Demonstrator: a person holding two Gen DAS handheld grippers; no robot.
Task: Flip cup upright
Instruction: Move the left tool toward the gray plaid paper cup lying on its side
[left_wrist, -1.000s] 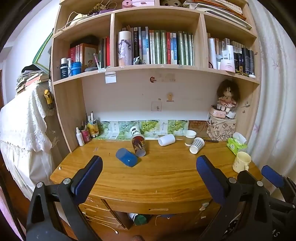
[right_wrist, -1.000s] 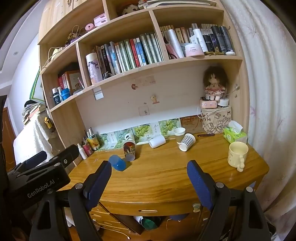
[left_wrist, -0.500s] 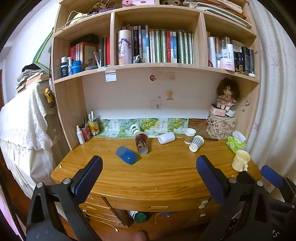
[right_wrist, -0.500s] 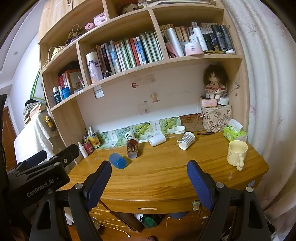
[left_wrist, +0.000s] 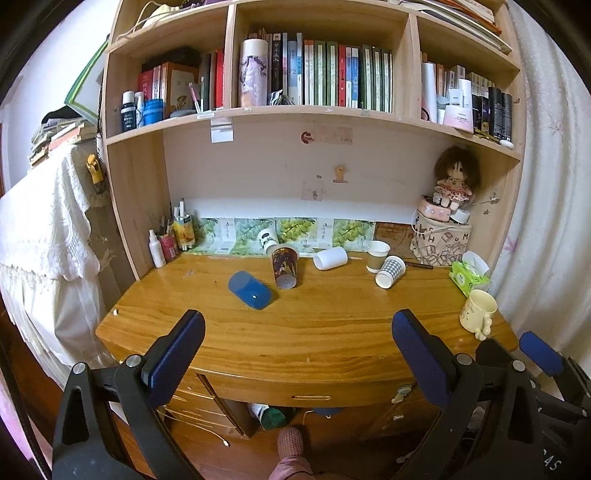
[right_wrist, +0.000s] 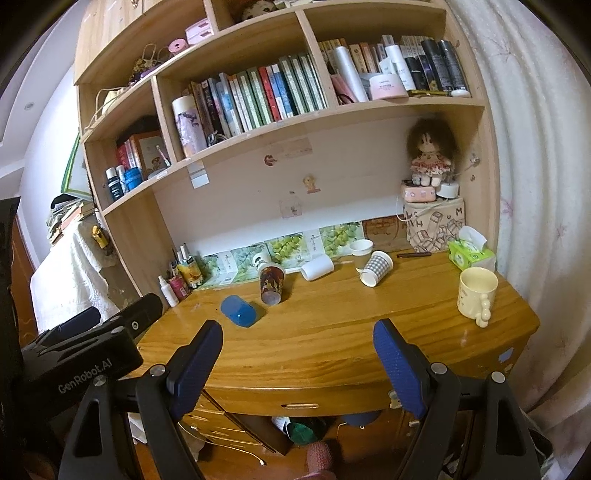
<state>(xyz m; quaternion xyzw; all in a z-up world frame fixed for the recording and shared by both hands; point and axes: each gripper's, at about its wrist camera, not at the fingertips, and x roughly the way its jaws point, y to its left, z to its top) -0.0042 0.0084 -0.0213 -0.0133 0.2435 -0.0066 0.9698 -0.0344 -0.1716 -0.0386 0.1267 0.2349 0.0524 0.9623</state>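
Several cups lie tipped over on the wooden desk (left_wrist: 314, 332). A blue cup (left_wrist: 250, 290) (right_wrist: 238, 311) rests on its side left of centre. Just behind it leans a picture-printed cup (left_wrist: 284, 266) (right_wrist: 272, 285), mouth toward me. Farther back lie a white cup (left_wrist: 330, 257) (right_wrist: 317, 267) and a checked paper cup (left_wrist: 390, 271) (right_wrist: 376, 267). My left gripper (left_wrist: 298, 325) is open and empty, hanging before the desk's front edge. Beside it my right gripper (right_wrist: 298, 332) is also open and empty. Neither touches a cup.
A brown-banded paper cup (left_wrist: 377, 251) stands upright at the back. A cream mug (right_wrist: 476, 295) stands near the desk's right edge, with a green tissue pack (right_wrist: 471, 253) behind it. Bottles and pens (left_wrist: 170, 240) crowd the back left corner. Bookshelves rise above.
The left wrist view has tipped slightly downward, so the desk sits higher in it. No cup has moved, and both grippers keep the same opening.
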